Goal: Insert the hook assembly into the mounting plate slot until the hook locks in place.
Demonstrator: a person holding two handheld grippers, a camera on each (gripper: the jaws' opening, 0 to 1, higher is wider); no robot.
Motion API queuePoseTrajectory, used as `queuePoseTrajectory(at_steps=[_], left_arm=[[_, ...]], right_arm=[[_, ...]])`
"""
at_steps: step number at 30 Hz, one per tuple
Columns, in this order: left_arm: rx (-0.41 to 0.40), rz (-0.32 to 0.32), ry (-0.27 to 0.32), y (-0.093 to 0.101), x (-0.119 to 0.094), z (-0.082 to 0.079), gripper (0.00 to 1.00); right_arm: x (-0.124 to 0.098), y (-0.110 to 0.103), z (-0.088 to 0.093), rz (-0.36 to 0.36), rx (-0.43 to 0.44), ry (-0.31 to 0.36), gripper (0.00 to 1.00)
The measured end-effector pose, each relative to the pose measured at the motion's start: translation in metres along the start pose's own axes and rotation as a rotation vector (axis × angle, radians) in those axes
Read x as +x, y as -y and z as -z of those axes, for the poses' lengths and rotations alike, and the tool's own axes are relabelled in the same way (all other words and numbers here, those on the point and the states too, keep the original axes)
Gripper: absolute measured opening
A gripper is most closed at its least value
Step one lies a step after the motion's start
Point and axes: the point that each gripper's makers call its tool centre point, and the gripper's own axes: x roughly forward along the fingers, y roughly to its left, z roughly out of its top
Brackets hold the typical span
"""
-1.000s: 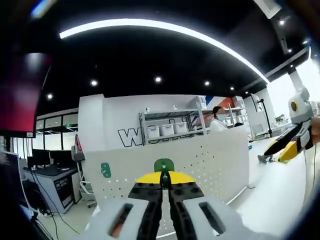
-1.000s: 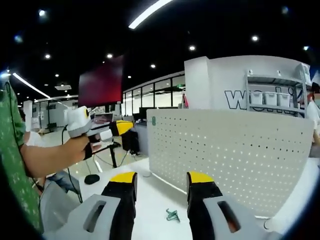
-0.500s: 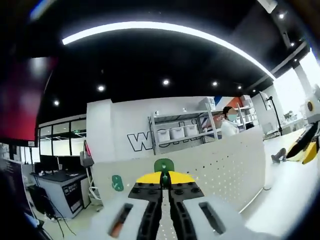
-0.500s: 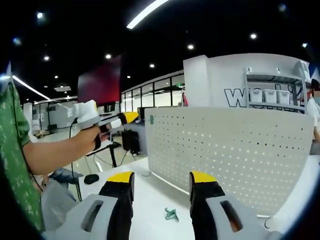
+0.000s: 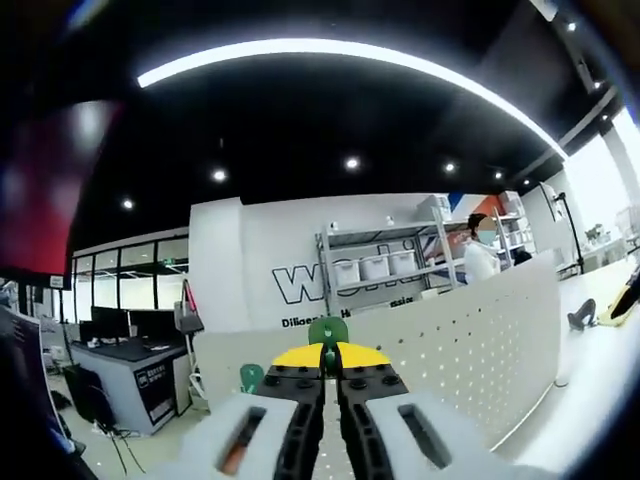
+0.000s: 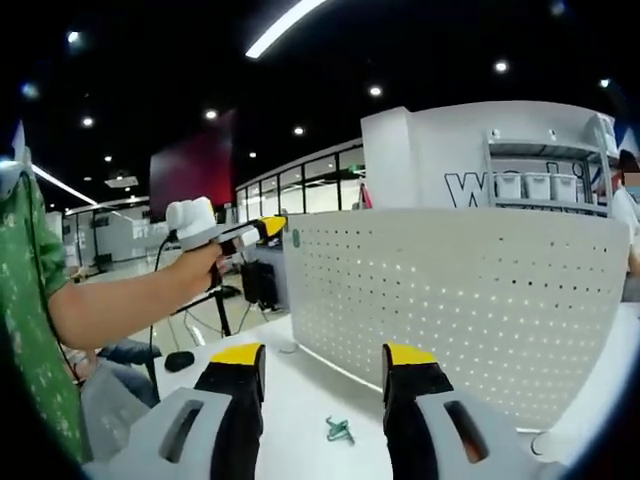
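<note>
In the left gripper view, low at centre, your left gripper point(image 5: 327, 352) has its yellow-tipped black jaws pressed together on a small green plastic hook piece point(image 5: 327, 330), whose rounded top pokes up just above the tips. Over the last second this view has swung toward the left end of the white perforated metal mounting plate point(image 5: 470, 335), which now fills the lower right of the frame, and a second small green hook point(image 5: 251, 377) already sitting on the plate's near edge has drifted right to lie just left of the jaws. In the right gripper view, your hand point(image 6: 195, 268) at centre left has carried the left gripper up to the plate's upper left corner, where its yellow tip nearly meets the plate; it was well apart a second ago. Your right gripper point(image 6: 325, 367), at the bottom centre, stands with its jaws wide apart and empty, and a loose green hook piece point(image 6: 338, 431) lies on the white tabletop point(image 6: 300, 385) between them. The held hook looks close to insertion but not yet seated, so the locking push is probably next.
</note>
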Motion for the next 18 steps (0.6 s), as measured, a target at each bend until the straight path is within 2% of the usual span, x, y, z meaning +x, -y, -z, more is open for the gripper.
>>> queuePoseTrajectory(at_steps=[5,14,16,18], left_arm=[[-0.005,-0.017,-0.007,-0.005,0.01,0.008,0.03],[-0.017,-0.035,-0.032,-0.009,0.022,0.021,0.03],[-0.024,-0.039,-0.035,-0.01,0.024,0.024,0.03],[-0.032,-0.042,-0.042,-0.01,0.025,0.027,0.03]], right_arm=[[-0.002,0.005,-0.001,0.011,-0.002,-0.002,0.5],[-0.002,0.008,-0.003,0.018,0.003,0.008,0.56],[-0.002,0.009,-0.003,0.028,0.001,0.011,0.61],[-0.001,0.014,-0.006,0.053,-0.006,0.022,0.7]])
